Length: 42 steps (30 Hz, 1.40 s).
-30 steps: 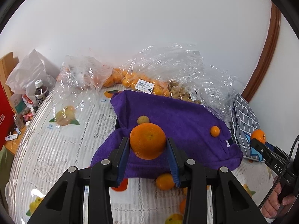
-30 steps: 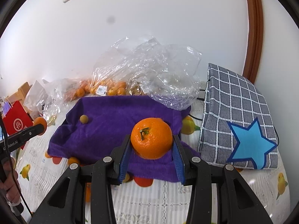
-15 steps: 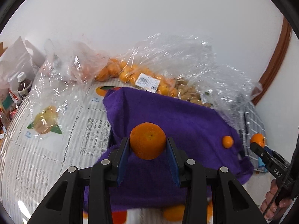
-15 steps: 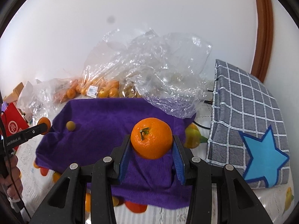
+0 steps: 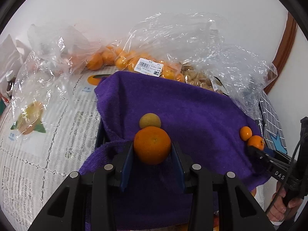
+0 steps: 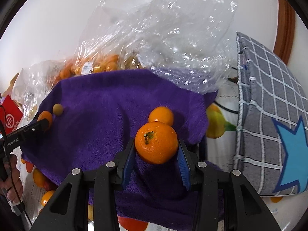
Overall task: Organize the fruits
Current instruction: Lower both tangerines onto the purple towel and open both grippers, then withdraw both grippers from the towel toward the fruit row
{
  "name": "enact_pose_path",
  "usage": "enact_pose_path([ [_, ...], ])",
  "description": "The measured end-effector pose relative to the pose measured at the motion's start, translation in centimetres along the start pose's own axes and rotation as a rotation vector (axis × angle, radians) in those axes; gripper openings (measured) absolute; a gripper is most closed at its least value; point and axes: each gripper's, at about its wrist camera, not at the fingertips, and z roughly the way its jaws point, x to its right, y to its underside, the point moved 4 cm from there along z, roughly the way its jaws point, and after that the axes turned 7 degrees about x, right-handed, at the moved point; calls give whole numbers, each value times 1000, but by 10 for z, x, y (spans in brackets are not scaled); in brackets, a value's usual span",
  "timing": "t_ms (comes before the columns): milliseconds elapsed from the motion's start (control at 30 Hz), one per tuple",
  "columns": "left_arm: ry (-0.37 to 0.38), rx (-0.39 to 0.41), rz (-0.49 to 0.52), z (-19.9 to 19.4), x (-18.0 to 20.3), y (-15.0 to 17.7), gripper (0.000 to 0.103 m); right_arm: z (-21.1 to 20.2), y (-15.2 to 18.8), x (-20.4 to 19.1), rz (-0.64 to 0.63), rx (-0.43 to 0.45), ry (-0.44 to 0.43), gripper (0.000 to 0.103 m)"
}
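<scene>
My left gripper point(image 5: 152, 150) is shut on an orange mandarin point(image 5: 152, 144), held over the near left part of a purple towel point(image 5: 192, 115). A small yellowish fruit point(image 5: 150, 120) lies on the towel just beyond it. My right gripper point(image 6: 156, 150) is shut on a mandarin with a green stem point(image 6: 156, 144), over the right part of the towel point(image 6: 100, 105). A small orange fruit point(image 6: 161, 115) lies on the towel just behind it. The right gripper's mandarin also shows in the left wrist view point(image 5: 255, 142), beside the small orange fruit point(image 5: 245, 133).
Clear plastic bags of oranges point(image 5: 119, 59) and crumpled plastic point(image 6: 163, 34) lie behind the towel by the wall. A grey checked cushion with a blue star point(image 6: 269, 127) stands at the right. A fruit-print tablecloth point(image 5: 48, 134) covers the table. A red bag point(image 6: 9, 119) is at the far left.
Both grippers moved forward and lower over the towel with their mandarins. Each now hangs just before a small fruit lying on the towel. Both grips are unchanged.
</scene>
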Motion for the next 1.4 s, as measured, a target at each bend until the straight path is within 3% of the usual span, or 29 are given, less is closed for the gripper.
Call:
enact_pose_path([
  [567, -91, 3, 121, 5, 7, 5, 37, 4, 5, -9, -54, 10, 10, 43],
  [700, -87, 5, 120, 5, 7, 4, 37, -3, 4, -12, -73, 33, 4, 58],
  [900, -82, 11, 122, 4, 8, 3, 41, -23, -1, -20, -84, 110, -22, 70],
  [1100, -72, 126, 98, -17, 7, -3, 58, -47, -6, -27, -105, 185, 19, 70],
  [1267, -64, 199, 83, -29, 6, -3, 59, -67, -11, -36, -85, 246, 41, 70],
  [1400, -50, 237, 45, -46, 3, -2, 59, -83, -4, -44, -73, 246, -1, 70],
])
